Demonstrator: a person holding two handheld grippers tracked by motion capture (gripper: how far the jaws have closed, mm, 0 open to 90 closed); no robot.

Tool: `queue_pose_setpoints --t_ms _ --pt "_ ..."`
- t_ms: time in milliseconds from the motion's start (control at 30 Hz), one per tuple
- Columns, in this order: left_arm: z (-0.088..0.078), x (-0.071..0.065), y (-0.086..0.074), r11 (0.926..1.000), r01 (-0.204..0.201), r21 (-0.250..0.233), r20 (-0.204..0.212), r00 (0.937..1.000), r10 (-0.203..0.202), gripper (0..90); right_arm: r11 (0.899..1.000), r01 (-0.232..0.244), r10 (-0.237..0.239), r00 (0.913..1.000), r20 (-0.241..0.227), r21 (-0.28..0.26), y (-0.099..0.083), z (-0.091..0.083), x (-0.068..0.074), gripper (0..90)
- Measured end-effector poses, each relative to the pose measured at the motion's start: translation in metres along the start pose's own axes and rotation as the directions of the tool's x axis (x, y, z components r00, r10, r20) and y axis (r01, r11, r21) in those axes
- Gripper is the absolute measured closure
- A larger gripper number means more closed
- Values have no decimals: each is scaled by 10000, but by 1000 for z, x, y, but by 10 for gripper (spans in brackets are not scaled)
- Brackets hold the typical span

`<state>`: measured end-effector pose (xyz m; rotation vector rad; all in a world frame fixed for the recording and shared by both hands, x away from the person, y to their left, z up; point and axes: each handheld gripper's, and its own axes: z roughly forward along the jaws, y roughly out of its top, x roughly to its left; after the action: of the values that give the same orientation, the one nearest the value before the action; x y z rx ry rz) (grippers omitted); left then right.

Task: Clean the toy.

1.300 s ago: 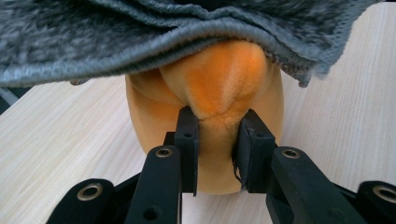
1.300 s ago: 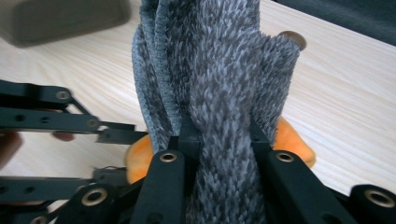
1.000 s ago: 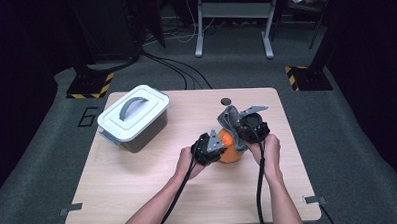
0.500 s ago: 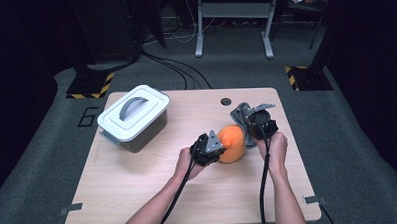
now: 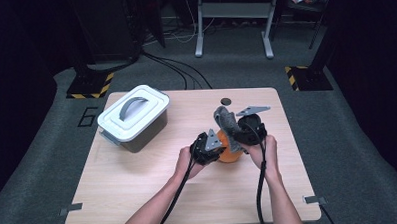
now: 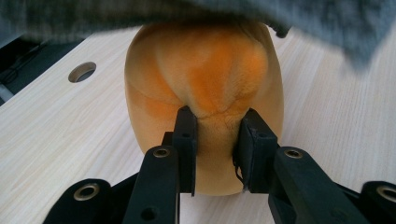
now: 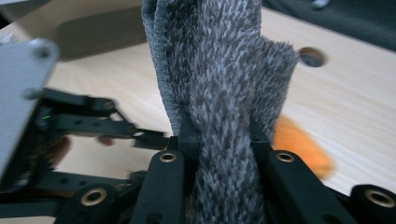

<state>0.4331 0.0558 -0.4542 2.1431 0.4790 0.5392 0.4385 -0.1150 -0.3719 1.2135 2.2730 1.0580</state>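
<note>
Plush toy (image 6: 205,88), orange, soft-bodied: stands on the tabletop (image 5: 139,179) right of centre, between the two hands. Left claw (image 6: 215,140) pinches its lower body, the pads sunk into the fur on either side of a fold. Left gripper view gives the toy close up, with its seams and darker orange patch; the high view gives just a small orange sliver of it (image 5: 230,154) between the two black tools.

Grey fleece cloth (image 7: 219,93): held by the right claw (image 7: 219,140), jaws pressed together on a bunched, upright fold. Right gripper view shows the pile and stitched hem; the high view shows the cloth (image 5: 226,119) raised above the toy, towards the far edge. In the left gripper view it crosses the top of the frame as a blurred grey band over the toy's upper part.

Storage box (image 5: 134,119), grey with white lid and curved handle: near the far left corner, well apart from the hands, seen from above.

Round hole (image 5: 226,101) in the tabletop near the far edge, seen in all three views.

Hidden or unclear: the toy's top, covered by the cloth; its shape as a whole; the right claw's tips in the high view, behind its own body and grey plate (image 5: 252,110); the cloth's full extent, cut off in both close views.
</note>
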Motion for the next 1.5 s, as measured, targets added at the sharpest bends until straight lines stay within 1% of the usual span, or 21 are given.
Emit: queue_pose_setpoints --t_ms 33,133,200,267,333,400,467,533,567,600,633,667,800,900,1067,1100,1167,1367,1400,1433,1500 --pt "0 1 0 10000 -86 48 -35 10000 86 711 9997 207 -205 9996 -199 130 0 5 2 749" --pt "0 0 -1 9999 69 75 31 10000 -69 711 9990 239 -231 9995 -197 374 -2 13 4 750" --pt "0 0 -1 10000 46 46 44 10000 -47 711 9989 239 -244 9996 114 402 -1 13 3 750" --pt "0 0 0 9998 -179 75 -13 9998 179 711 9987 292 -310 9986 439 414 -1 13 1 750" --pt "0 -1 0 9999 -122 57 -2 9999 122 712 9984 275 -319 9954 904 496 -1 12 -2 750" --pt "1 -1 0 10000 -40 13 25 10000 40 712 9988 217 -259 9946 1002 429 -2 12 -8 750" --pt "1 -1 0 10000 -58 16 43 10000 58 712 9989 -59 -15 9877 1562 468 -3 11 -14 750" --pt "0 -1 0 10000 -79 37 88 9999 79 712 9991 -147 84 9873 1588 389 -4 12 -19 750" --pt "0 -1 0 9999 -112 48 115 9999 111 713 9987 -302 215 9801 1972 413 -5 11 -28 751" --pt "0 -1 -1 9999 -117 48 127 9999 117 713 9985 -364 266 9757 2176 411 -6 11 -31 751" --pt "0 -1 -1 9999 -117 48 127 9999 117 713 9985 -364 266 9757 2176 411 -6 11 -31 751" --pt "0 0 -1 9999 -137 60 133 9998 136 713 9977 -570 464 9676 2483 357 -8 12 -40 751" --pt "-1 0 -2 9999 -143 34 138 9998 143 713 9951 -953 866 9690 2312 269 -13 12 -51 751" --pt "0 0 -2 10000 -26 20 107 9999 26 713 9944 -1060 1028 9648 2422 2 -15 8 -53 750" --pt "-1 2 -3 10000 44 -12 122 9999 -43 713 9932 -1091 1163 9539 2768 -411 -22 -5 -63 749" --pt "-1 3 -3 10000 15 21 144 9999 -15 713 9918 -1176 1269 9490 2885 -494 -24 -8 -64 748" --pt "-1 2 -3 10000 60 2 121 9999 -60 713 9918 -1193 1279 9456 2992 -466 -28 -12 -68 747" --pt "-1 2 -4 9999 144 -70 117 9998 -143 713 9850 -1696 1706 9296 3267 -319 -48 -16 -83 738" --pt "-1 2 -4 9999 144 -70 117 9998 -143 712 9850 -1696 1706 9296 3267 -319 -48 -16 -83 738" --pt "-1 3 -4 9999 100 -82 125 9999 -99 712 9806 -1944 1918 9227 3345 -260 -57 -13 -89 735" --pt "0 3 -5 9998 126 -123 109 9999 -125 713 9798 -1983 1950 9231 3314 -242 -59 -13 -91 734"
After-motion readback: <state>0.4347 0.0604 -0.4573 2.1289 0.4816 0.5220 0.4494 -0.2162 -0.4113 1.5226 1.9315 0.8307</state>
